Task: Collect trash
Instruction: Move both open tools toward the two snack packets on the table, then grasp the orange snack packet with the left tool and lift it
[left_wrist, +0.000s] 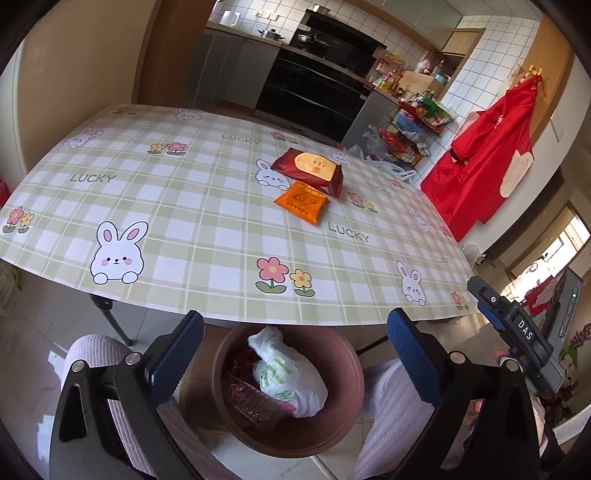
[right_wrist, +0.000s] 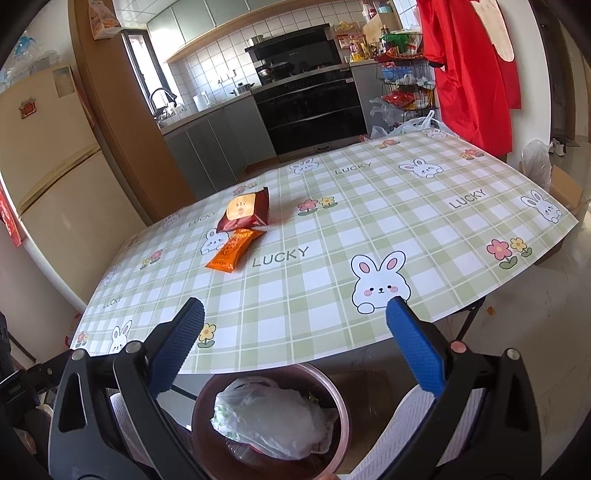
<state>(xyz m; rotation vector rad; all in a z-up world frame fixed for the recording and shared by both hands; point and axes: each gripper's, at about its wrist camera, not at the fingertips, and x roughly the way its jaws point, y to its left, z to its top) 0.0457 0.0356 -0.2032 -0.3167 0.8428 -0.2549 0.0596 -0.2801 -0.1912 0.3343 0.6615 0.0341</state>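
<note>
Both claws released, empty: left claw (left_wrist: 295, 350) and right claw (right_wrist: 295, 339) over bin (left_wrist: 343, 417). Orange packet (left_wrist: 301, 201) touches red packet (left_wrist: 308, 168) mid-bench, so a grab may drag both.

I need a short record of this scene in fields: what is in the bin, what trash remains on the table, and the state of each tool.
bin: brown round bin below the table edge
in bin: white plastic bag, dark red wrapper
on table: dark red packet touching orange packet
left tool: open, empty, above the bin
right tool: open, empty
</note>
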